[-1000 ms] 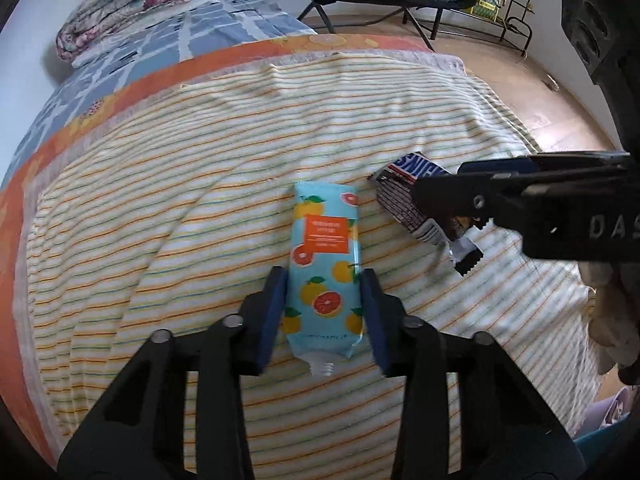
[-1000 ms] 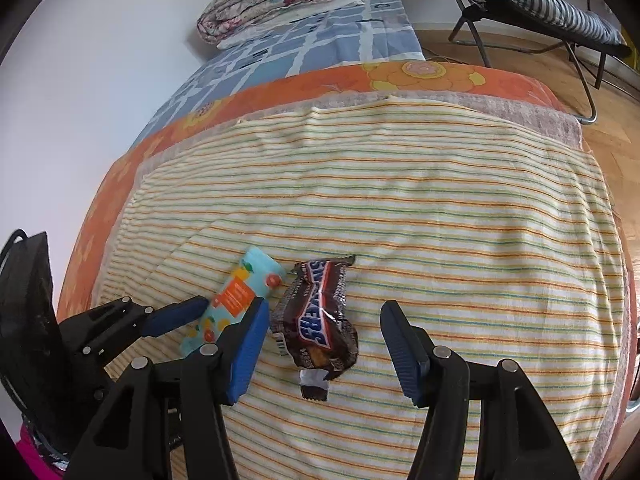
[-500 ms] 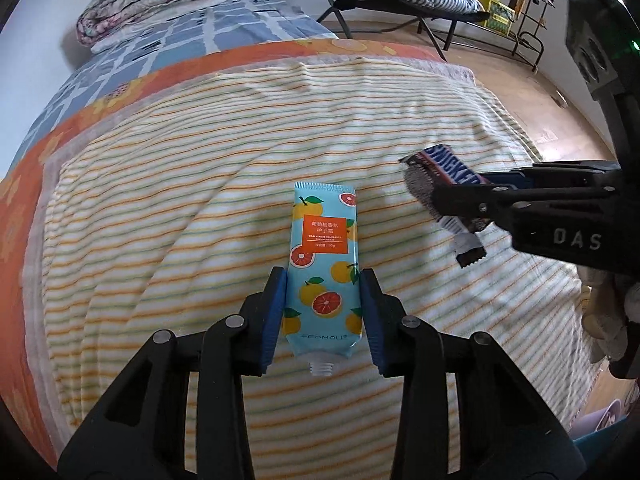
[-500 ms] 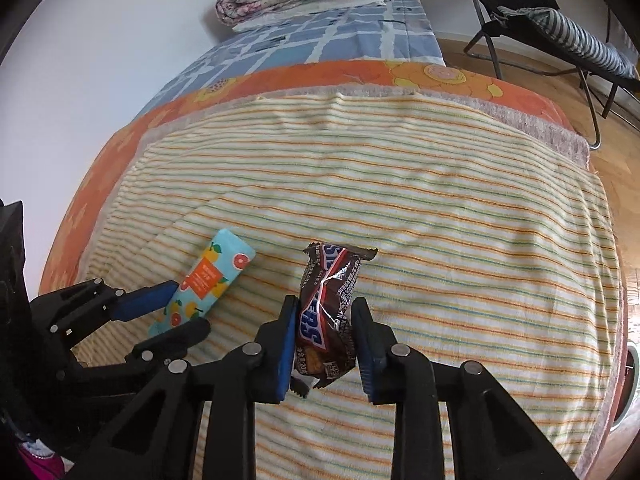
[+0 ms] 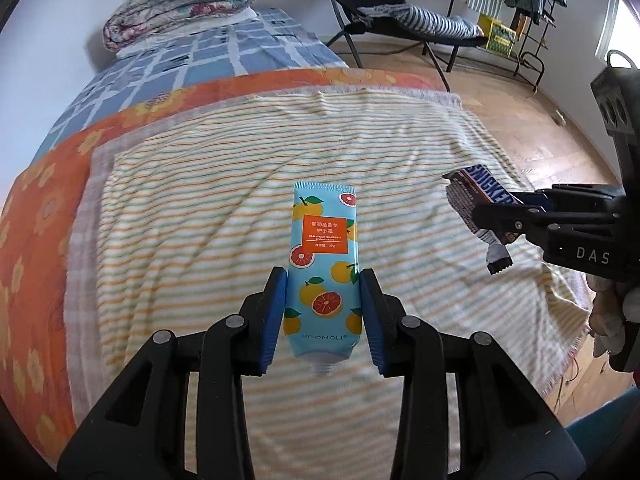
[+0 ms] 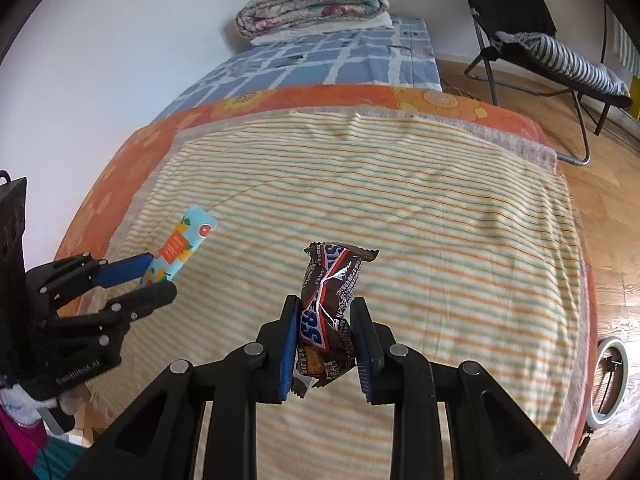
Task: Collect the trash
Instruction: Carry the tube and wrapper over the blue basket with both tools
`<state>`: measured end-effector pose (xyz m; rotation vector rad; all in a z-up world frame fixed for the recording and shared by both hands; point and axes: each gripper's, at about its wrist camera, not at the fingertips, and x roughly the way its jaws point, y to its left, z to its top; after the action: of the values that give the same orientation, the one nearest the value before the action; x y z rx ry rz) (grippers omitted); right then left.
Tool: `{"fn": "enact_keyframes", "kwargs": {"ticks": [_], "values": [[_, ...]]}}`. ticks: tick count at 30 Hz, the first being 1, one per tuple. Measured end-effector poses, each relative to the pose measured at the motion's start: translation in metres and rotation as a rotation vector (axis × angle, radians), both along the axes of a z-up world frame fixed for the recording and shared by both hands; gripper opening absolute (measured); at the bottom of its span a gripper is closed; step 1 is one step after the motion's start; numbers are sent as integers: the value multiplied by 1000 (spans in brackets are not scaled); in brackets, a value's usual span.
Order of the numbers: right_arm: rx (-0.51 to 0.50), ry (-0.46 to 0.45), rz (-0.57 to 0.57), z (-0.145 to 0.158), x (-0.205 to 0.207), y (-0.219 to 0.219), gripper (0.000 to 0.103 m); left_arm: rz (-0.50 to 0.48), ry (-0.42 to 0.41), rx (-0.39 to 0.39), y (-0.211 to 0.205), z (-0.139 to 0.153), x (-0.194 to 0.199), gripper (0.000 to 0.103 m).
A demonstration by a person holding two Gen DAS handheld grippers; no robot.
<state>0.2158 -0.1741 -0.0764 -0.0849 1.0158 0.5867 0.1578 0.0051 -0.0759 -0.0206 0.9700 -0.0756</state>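
Left gripper (image 5: 323,312) jaws clamped on hand-cream tube (image 5: 323,268), lifted above striped blanket (image 5: 200,220) on bed. Right gripper (image 6: 325,338) jaws pinched narrow on Snickers wrapper (image 6: 330,308), also aloft.

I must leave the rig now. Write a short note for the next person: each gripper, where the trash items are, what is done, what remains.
Left gripper: shut on the light-blue hand cream tube with orange fruit print, held above the striped yellow blanket.
Right gripper: shut on the crumpled brown Snickers wrapper, also off the blanket.
Done: both items picked up.
Left: drop both into a trash container; none is in view.
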Motion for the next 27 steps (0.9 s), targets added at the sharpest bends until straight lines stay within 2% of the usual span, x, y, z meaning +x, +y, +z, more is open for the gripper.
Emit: {"fn": "enact_keyframes", "kwargs": {"ticks": [15, 21, 27], "values": [[23, -64, 71, 28, -114, -8, 25, 3, -59, -43, -2, 32, -116, 37], [27, -77, 99, 27, -158, -12, 25, -6, -70, -43, -7, 34, -156, 37], [33, -60, 113, 16, -192, -17, 25, -14, -56, -46, -12, 24, -193, 37]]}}
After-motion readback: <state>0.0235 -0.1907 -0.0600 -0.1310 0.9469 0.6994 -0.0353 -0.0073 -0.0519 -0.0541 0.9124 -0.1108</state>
